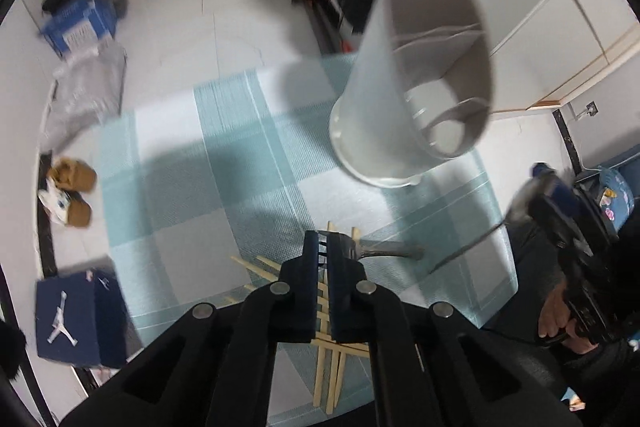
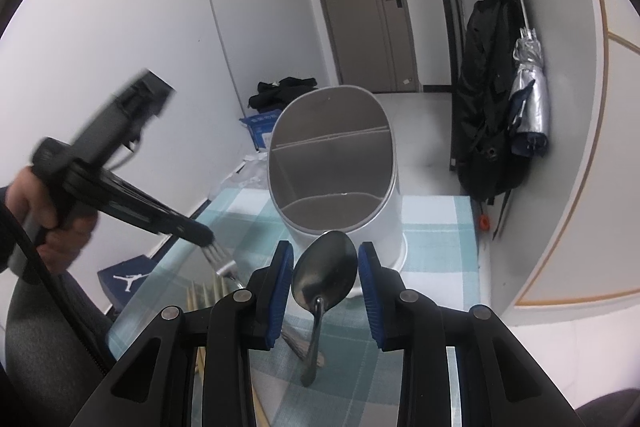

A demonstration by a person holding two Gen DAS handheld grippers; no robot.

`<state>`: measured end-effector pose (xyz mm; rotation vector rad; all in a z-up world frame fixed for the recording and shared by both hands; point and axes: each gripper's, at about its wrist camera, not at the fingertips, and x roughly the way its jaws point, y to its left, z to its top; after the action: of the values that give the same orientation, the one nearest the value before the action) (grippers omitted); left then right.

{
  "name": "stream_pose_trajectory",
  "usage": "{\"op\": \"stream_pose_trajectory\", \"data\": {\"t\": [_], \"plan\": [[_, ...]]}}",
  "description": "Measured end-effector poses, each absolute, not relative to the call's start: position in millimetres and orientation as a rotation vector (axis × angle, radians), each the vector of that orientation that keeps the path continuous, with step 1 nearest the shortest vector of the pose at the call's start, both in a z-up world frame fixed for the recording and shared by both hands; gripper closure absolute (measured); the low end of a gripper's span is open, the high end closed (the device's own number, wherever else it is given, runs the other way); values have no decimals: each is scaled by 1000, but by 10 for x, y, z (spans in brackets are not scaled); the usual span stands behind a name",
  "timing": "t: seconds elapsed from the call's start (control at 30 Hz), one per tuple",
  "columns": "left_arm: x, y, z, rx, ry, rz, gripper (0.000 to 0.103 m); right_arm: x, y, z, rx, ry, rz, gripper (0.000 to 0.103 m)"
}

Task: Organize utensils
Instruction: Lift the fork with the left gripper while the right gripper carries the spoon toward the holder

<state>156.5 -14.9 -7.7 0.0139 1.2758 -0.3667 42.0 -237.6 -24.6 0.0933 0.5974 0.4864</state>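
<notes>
So we've got both grippers busy here over a table with a teal-and-white checked cloth (image 1: 240, 163). The left gripper (image 1: 326, 247) is clamped tight on a metal fork (image 1: 376, 249), pinching it up by the tines, so the prongs poke out past the pads and the handle trails off to one side, clear of the cloth; the right wrist view shows the same fork (image 2: 222, 261) dangling from those jaws, a bit blurred. Right under it sits a loose pile of wooden chopsticks (image 1: 328, 359), crossing each other on the cloth. The right gripper (image 2: 324, 267) has a metal spoon (image 2: 323, 277) between its blue pads, jaws only partway open, the pads meeting the edges of the bowl, which stands up between them with the handle hanging down toward the table. Straight ahead of the spoon stands the white utensil holder (image 2: 340, 167), an oval caddy split by dividers into compartments, upright on the cloth, and we can't see anything inside it. In the left view the holder (image 1: 416, 75) is further out on the table, well apart from the chopsticks. A hand (image 2: 48, 215) grips the left tool's handle at the edge of the right view.
</notes>
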Motion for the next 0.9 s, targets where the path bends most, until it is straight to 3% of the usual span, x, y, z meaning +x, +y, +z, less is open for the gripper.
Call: {"op": "stream_pose_trajectory", "data": {"t": [0.57, 0.6, 0.67, 0.7, 0.9], "plan": [[1000, -479, 277, 266, 1118, -361, 103, 215, -2321, -78, 48, 531, 490, 76], [997, -463, 280, 257, 1122, -360, 103, 203, -2319, -72, 44, 528, 496, 78], [964, -462, 302, 258, 1114, -354, 103, 169, -2318, -43, 32, 510, 498, 98], [953, -460, 308, 262, 1110, -352, 103, 163, -2312, -28, 22, 509, 496, 101], [927, -452, 321, 255, 1117, -344, 103, 176, -2309, -39, 33, 519, 519, 102]]}}
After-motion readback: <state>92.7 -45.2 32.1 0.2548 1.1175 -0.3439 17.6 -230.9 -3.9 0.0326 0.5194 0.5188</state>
